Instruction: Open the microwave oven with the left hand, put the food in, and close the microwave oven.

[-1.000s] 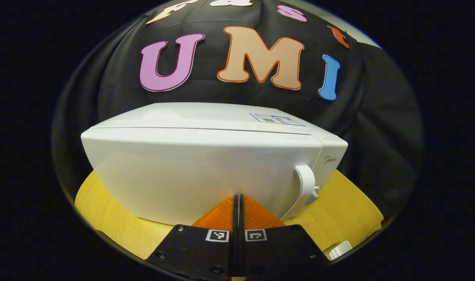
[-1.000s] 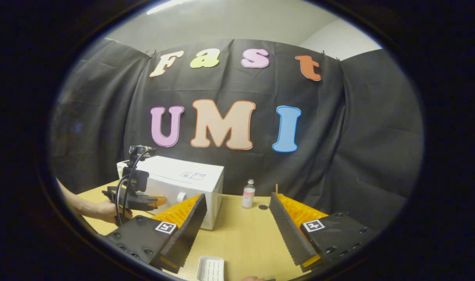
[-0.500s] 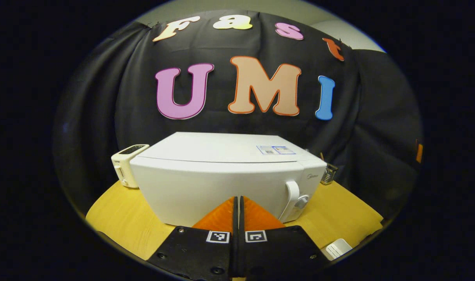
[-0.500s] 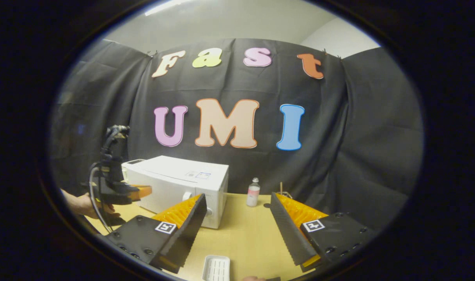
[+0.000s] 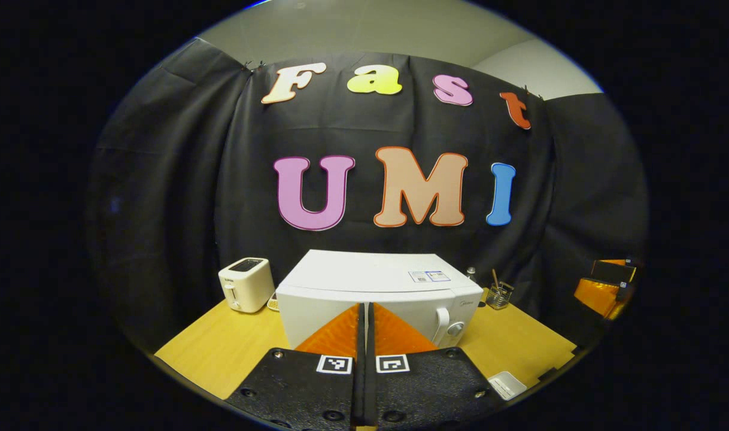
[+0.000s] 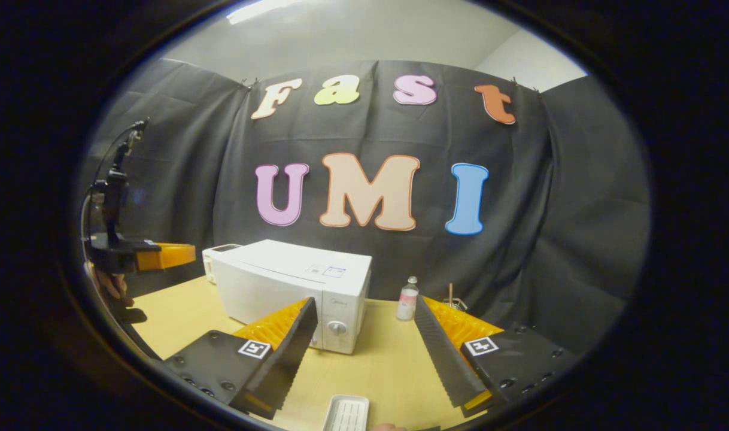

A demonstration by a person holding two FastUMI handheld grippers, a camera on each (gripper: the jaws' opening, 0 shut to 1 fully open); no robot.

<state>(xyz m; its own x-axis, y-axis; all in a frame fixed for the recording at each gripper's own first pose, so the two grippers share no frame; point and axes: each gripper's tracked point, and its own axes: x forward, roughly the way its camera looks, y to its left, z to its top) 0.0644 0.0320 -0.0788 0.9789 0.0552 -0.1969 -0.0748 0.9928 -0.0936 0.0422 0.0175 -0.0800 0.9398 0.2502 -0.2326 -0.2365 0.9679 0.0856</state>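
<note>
The microwave (image 5: 379, 293) stands on the worktop (image 5: 221, 353) with its door shut, handle (image 5: 441, 323) and knob (image 5: 455, 328) at its right front. In the left gripper view it sits straight ahead, beyond the left claw (image 5: 364, 323), whose two fingers lie pressed together with nothing between them. The claw is apart from the microwave, not touching it. A toaster (image 5: 245, 284) stands just to the left of the microwave near the cloth wall, and a small holder with sticks (image 5: 497, 293) stands to its right. A white tray (image 5: 507, 385) lies at the near right edge of the worktop. Far right in this view, the other claw shows partly at the rim.

In the right gripper view the right claw (image 6: 364, 341) is spread wide, empty, held above the worktop (image 6: 376, 365). The microwave (image 6: 292, 287) sits ahead and left, door closed, knob (image 6: 337, 327) facing front. A small bottle (image 6: 407, 299) stands to its right, apart from it. The white tray (image 6: 346, 413) lies on the worktop near the bottom edge, between the two fingers in the picture but below them. At far left, the left claw (image 6: 167, 255) is held raised, well above the worktop and away from the microwave, with a cable (image 6: 110, 173) rising from its body and a hand (image 6: 110, 287) under it. I cannot tell what food lies in the tray, if any.
</note>
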